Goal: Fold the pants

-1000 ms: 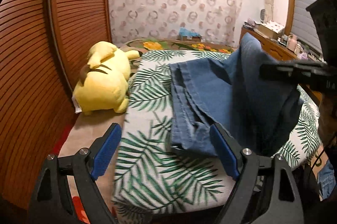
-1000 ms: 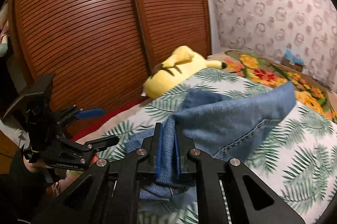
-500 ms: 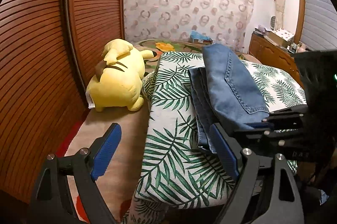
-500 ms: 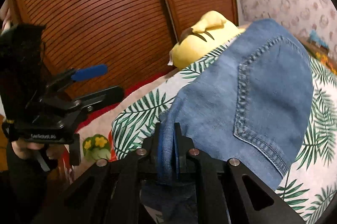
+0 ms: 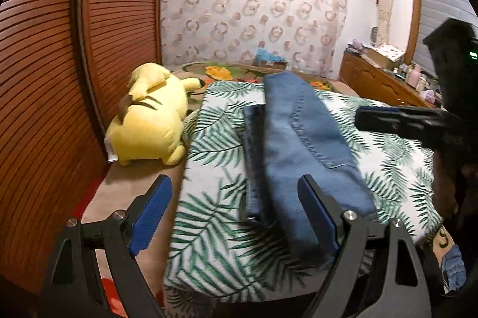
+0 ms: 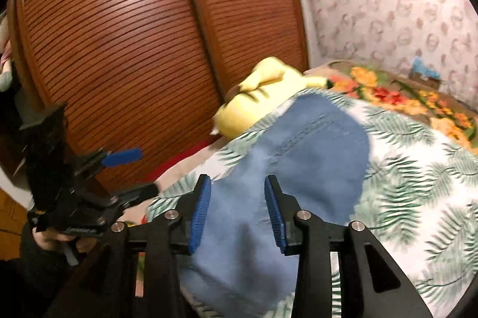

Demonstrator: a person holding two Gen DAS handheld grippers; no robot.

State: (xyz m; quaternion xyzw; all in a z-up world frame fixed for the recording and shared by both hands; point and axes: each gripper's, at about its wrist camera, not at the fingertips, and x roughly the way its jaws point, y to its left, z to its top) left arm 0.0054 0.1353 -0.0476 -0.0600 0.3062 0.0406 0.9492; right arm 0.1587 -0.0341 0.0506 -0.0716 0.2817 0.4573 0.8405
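Now the jeans [image 5: 298, 144] lie doubled lengthwise on the leaf-print cushion [image 5: 215, 228], just right of the yellow plush toy [image 5: 149, 124]. The right gripper [image 6: 236, 209] is opening, its pads clear of the denim below, probably to let the fold settle. The left gripper [image 5: 233, 210] hangs wide and empty nearer than the toy, likely waiting to smooth.

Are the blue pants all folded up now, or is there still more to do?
Nearly done. The jeans already lie doubled over in a long stack on the leafy sheet. The right gripper is opening, its pads off the denim below. The left gripper is open and holds nothing. One more fold, end to end, may be left.
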